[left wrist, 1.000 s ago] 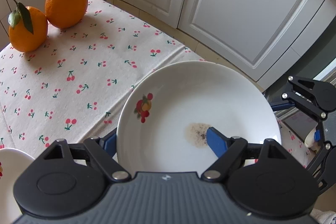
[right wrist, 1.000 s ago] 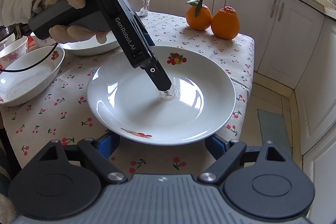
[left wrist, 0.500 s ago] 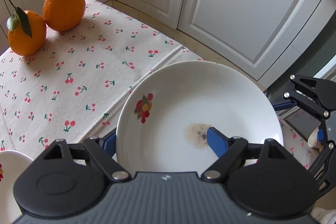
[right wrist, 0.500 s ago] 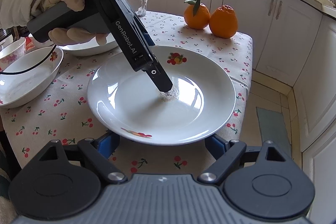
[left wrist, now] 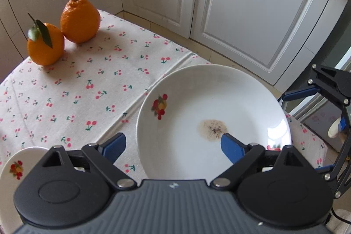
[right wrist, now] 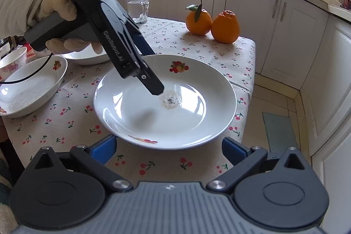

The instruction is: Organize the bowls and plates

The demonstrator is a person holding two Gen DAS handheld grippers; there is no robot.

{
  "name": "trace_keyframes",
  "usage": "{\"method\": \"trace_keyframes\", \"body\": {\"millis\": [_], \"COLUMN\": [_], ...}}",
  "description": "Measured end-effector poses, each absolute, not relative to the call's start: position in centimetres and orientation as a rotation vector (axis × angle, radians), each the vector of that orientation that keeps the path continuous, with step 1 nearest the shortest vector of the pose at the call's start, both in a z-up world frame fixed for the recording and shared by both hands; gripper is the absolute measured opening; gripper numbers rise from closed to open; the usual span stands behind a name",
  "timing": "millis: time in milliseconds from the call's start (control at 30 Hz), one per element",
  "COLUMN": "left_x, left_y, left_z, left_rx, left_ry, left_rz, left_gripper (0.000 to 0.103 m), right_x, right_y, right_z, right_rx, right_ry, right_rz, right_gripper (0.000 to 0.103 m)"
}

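Nearest the right wrist camera, the right tongs [right wrist: 169,149] stood wide apart just short of the plate's near rim, holding nothing, their jaws having just spread. One white plate [right wrist: 175,120], shallow, with two fruit prints on its rim and a brownish speckled stain [right wrist: 171,100] at its centre, sat on the cherry-print cloth [right wrist: 65,124] at the corner of the desk. Over it, the left tongs [left wrist: 173,147] were parted after just opening, one blue finger [left wrist: 230,147] above the plate's inside, the other outside its rim, neither pressing on it. A gloved hand [right wrist: 54,14] held that tool, which read "DAS" and "GenRobot.AI". To the left lay two white bowls [right wrist: 28,84] and one patterned cup [right wrist: 13,63]. Farther back stood two oranges [right wrist: 224,26], side by side, one with a leaf, and one glass of water [right wrist: 138,9].
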State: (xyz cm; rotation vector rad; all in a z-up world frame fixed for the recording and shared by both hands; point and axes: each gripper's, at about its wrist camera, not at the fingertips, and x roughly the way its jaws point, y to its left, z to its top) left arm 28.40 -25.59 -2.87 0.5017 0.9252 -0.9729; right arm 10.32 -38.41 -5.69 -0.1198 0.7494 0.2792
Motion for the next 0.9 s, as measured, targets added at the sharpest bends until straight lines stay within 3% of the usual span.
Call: {"method": "trace_keyframes", "body": {"millis": [367,900], "left_x": [21.5,8.7], "left_y": [-16.4,-1.7], "left_z": [4.5,0.6], "left_rx": [0.368,0.208], "left_ry": [0.754,0.718], "left_rz": [-0.863,-0.619], "left_gripper": [0.100,0.101], "right_x": [6.1,5.3], "right_y": [-35.0,-25.9], "right_z": [-1.8,-0.1], "right_rx": [-0.074,-0.084], "right_ry": [0.668,0.593], "right_rz": [0.305,0.429], "right_gripper": [0.103,0.103]}}
